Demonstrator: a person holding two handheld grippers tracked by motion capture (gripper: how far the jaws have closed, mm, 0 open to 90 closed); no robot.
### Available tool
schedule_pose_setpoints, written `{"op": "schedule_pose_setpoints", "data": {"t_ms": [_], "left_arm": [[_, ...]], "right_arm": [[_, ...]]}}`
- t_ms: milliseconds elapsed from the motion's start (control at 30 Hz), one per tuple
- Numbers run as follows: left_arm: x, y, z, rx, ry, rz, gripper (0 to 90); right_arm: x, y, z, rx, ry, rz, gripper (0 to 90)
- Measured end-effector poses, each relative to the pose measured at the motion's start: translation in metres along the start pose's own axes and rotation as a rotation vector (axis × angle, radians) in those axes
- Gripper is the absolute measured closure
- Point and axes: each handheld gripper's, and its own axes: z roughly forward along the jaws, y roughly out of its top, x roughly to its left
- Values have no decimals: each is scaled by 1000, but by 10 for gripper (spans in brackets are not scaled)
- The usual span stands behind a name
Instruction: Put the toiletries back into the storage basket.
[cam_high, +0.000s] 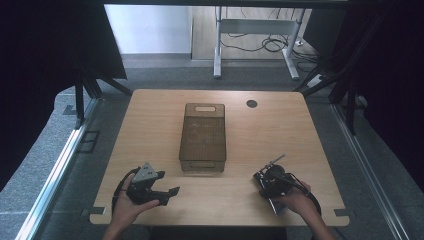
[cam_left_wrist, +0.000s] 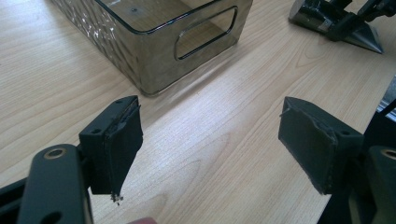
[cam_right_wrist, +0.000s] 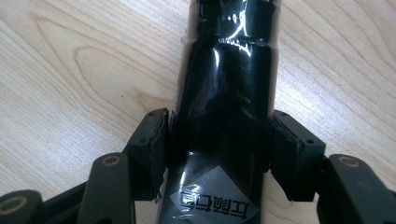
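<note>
A black shiny cylinder (cam_right_wrist: 229, 79) with a silver label lies on the wooden table (cam_high: 150, 130). My right gripper (cam_right_wrist: 219, 149) straddles it, and both pads touch its sides. In the high view that gripper (cam_high: 266, 184) sits near the table's front right, under the person's right hand. My left gripper (cam_high: 169, 196) rests at the front left, held by the left hand. Its jaws stand wide apart over bare wood in the left gripper view (cam_left_wrist: 219, 140), with nothing between them. A smoky translucent box (cam_high: 202, 137) stands in the middle, and its near end with the handle slot (cam_left_wrist: 205, 30) is just ahead of the left jaws.
A round black grommet (cam_high: 251, 103) sits in the tabletop at the back right. Beyond the table stands a white desk frame (cam_high: 255, 45) with cables on the floor. Dark curtains and metal struts flank both sides. The right gripper (cam_left_wrist: 336, 18) shows at the top right of the left gripper view.
</note>
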Motion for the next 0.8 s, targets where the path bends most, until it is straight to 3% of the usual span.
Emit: {"op": "schedule_pose_setpoints", "data": {"t_ms": [233, 333, 400, 567, 800], "left_arm": [[1, 0, -1, -3, 5, -2, 219], [1, 0, -1, -5, 7, -4, 219], [1, 0, -1, -4, 9, -6, 219], [1, 0, -1, -4, 9, -3, 219], [1, 0, -1, -8, 9, -4, 219]], "right_arm": [[-3, 7, 0, 51, 14, 2, 450], [-8, 9, 0, 60, 48, 9, 456], [-10, 11, -2, 65, 97, 8, 459], [-14, 20, -15, 33, 126, 11, 460], [-28, 31, -38, -32, 187, 68, 460]]}}
